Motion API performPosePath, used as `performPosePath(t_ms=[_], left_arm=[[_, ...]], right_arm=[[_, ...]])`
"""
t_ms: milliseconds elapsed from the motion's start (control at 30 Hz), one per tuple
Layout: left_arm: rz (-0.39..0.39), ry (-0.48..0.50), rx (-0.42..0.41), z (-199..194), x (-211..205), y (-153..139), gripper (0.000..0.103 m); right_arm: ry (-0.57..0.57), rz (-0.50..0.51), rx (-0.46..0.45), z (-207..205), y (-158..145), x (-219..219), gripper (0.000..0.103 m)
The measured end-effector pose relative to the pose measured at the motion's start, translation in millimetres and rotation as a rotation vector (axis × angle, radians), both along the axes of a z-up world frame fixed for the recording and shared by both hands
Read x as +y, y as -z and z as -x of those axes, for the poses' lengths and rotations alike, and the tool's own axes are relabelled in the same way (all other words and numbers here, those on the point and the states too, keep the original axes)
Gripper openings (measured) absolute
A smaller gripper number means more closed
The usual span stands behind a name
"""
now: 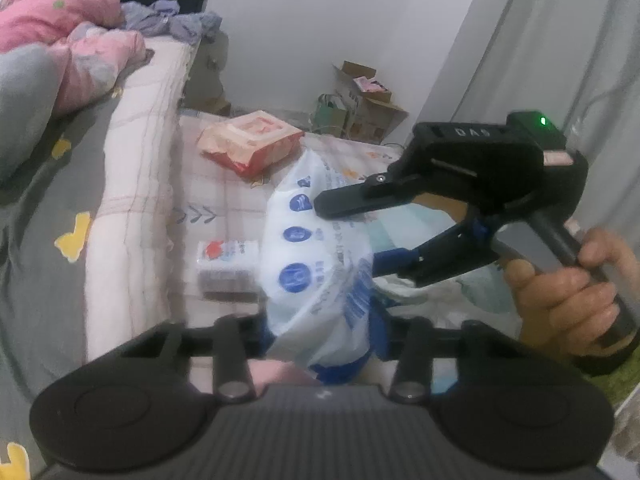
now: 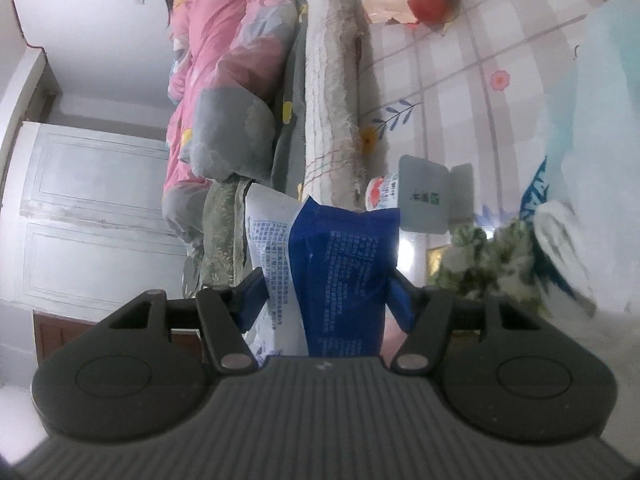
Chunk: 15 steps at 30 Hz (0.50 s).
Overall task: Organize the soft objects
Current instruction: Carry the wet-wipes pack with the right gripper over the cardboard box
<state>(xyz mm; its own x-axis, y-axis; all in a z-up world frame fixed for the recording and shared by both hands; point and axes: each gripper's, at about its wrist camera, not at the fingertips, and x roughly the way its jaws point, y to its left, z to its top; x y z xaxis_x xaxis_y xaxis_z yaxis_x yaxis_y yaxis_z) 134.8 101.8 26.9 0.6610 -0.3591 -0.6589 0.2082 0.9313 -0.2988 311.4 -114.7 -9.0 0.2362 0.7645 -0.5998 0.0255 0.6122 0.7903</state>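
Item: my left claw (image 1: 320, 344), bottom centre of the left wrist view, blue fingers clamped on the lower end of a white-and-blue plastic bag (image 1: 316, 256) that rises through mid-frame.

Item: my right claw (image 1: 348, 240), right of centre in the same view, held by my hand (image 1: 568, 292) at right. Its upper black finger lies against the bag's top; the lower blue one goes behind the bag.

Item: in the right wrist view, my right claw (image 2: 324, 300) has a blue-and-white printed pack (image 2: 340, 280) between its blue fingers, pads pressing both sides, at lower centre.

Item: orange-red soft pack (image 1: 252, 142), upper centre, lying on the checked sheet (image 1: 224, 192).

Item: small white pack with red print (image 1: 226, 264), left of the bag, on the same sheet.

Item: pink quilt (image 1: 60, 32), upper left, on grey bedding (image 1: 36, 240).

Item: cardboard boxes (image 1: 364, 100), against the far wall.
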Motion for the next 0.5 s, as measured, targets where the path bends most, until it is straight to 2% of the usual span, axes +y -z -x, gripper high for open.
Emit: performPosePath(t_ms=[67,133,300,367,500], left_arm=[[-0.083,0.014,-0.012,-1,-14,-1,0.035],[-0.17,0.037,-0.039,-1,-29,0,0.034],[-0.295,0.118,-0.082,3,-63,5,0.033],[-0.325,0.153,-0.087,5,-75,8,0.033],[-0.308,0.223,-0.082,12,-84,12,0.039]], right_arm=[[0.004,0.059,-0.01,-1,-3,-5,0.069],[0.01,0.114,-0.03,1,-8,-10,0.069],[0.003,0.166,-0.021,4,-8,-18,0.071],[-0.002,0.206,-0.015,6,-6,-20,0.071],[-0.012,0.25,-0.002,10,-4,-24,0.071]])
